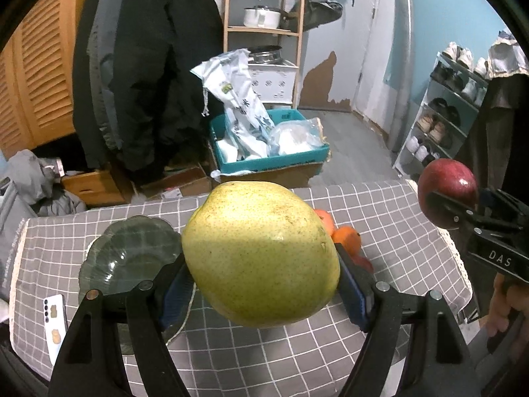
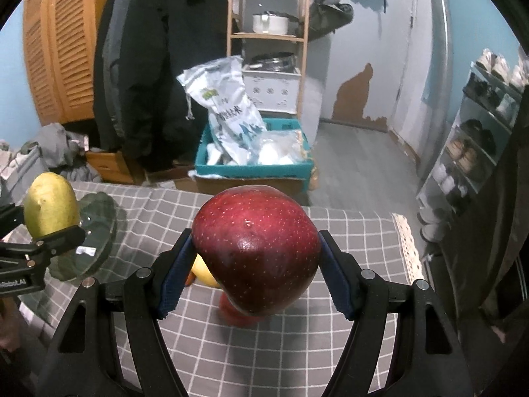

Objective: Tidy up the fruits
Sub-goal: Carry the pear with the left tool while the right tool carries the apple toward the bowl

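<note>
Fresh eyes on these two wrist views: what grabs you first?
The big yellow-green pear fills the left wrist view, clamped in the left gripper above the grey checked tablecloth. The dark red apple does the same in the right gripper. A dark green glass plate sits at the table's left, with orange fruits half hidden behind the pear.

We are in a lived-in home entryway: coats (image 1: pixel 145 66) hang by a louvred wardrobe (image 1: pixel 39 76), beside a shoe rack (image 1: pixel 443 112) and pot shelf (image 1: pixel 264 16).
</note>
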`<action>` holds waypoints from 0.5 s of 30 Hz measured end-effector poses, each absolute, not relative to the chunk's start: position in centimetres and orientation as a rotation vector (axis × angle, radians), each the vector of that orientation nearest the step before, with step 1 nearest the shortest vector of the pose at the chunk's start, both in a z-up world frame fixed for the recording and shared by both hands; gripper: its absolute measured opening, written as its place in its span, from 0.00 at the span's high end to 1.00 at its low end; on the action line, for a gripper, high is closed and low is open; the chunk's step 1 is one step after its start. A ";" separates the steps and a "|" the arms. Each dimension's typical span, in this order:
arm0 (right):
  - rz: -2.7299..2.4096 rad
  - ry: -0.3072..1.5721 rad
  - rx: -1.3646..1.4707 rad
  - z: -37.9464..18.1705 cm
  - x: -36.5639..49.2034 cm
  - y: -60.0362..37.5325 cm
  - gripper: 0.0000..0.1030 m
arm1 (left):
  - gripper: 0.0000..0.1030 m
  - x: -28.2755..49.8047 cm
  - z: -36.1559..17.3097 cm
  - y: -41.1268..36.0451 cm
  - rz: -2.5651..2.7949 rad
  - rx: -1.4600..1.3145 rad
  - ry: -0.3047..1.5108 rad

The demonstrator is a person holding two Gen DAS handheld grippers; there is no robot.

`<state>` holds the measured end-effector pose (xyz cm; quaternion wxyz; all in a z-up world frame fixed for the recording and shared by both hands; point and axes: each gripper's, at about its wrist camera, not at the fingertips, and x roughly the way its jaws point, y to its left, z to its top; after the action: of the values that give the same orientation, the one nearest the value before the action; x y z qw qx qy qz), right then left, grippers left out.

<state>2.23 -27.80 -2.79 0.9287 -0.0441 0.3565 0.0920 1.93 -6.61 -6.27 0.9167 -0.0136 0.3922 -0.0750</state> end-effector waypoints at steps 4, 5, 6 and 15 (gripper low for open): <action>0.209 0.721 -0.093 -2.3 2.5 -26.6 0.29 | 0.23 1.7 -6.1 -5.5 -0.132 -0.037 0.796; 0.216 0.719 -0.094 -2.2 2.6 -26.2 0.29 | 0.23 1.7 -6.0 -5.2 -0.126 -0.039 0.793; 0.222 0.718 -0.097 -2.0 2.8 -25.8 0.29 | 0.23 1.7 -5.9 -4.9 -0.118 -0.038 0.789; 0.276 0.706 -0.110 -1.2 3.6 -22.2 0.29 | 0.23 1.4 -5.4 -1.9 -0.063 -0.056 0.767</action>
<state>3.58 -22.16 -1.20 0.9275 -0.0538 0.3446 0.1345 1.39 -1.93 -5.36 0.9265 -0.0276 0.3740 -0.0305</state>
